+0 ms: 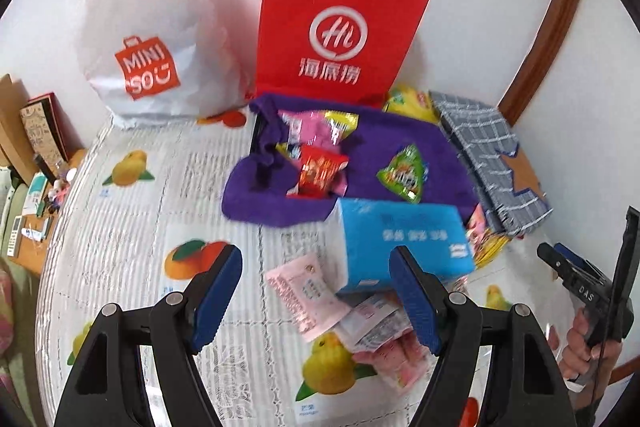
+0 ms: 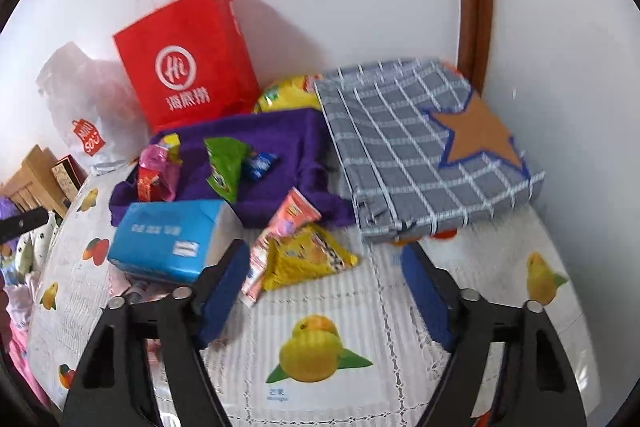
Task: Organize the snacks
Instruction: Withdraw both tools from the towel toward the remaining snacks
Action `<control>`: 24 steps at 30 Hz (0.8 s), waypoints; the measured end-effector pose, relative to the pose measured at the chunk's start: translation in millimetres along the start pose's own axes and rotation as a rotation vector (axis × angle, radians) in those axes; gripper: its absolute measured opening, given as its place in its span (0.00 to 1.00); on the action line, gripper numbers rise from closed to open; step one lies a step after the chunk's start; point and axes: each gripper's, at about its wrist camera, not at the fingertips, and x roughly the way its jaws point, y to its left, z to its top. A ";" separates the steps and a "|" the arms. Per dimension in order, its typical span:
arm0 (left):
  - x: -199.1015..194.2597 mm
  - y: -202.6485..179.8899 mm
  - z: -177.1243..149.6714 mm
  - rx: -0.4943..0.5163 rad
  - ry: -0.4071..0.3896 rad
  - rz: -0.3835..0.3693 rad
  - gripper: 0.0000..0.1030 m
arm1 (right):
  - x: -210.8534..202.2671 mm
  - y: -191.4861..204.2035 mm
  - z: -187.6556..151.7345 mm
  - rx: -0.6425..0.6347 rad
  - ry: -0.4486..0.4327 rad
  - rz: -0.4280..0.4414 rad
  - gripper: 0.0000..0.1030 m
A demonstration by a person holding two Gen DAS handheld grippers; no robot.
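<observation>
A purple fabric bin lies on the fruit-print cloth with a red packet, a pink packet and a green packet on it. Pink packets lie between my left gripper's open fingers, beside a blue tissue pack. My right gripper is open and empty, just short of a yellow packet and an orange-pink packet. It also shows in the left wrist view.
A red paper bag and a white Miniso bag stand against the wall. A folded grey checked cloth with an orange star lies at the right. Small items crowd a shelf at the left.
</observation>
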 end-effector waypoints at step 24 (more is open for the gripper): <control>71.3 20.6 -23.3 -0.047 0.153 0.026 0.72 | 104.2 21.8 -9.3 -0.109 0.100 0.040 0.62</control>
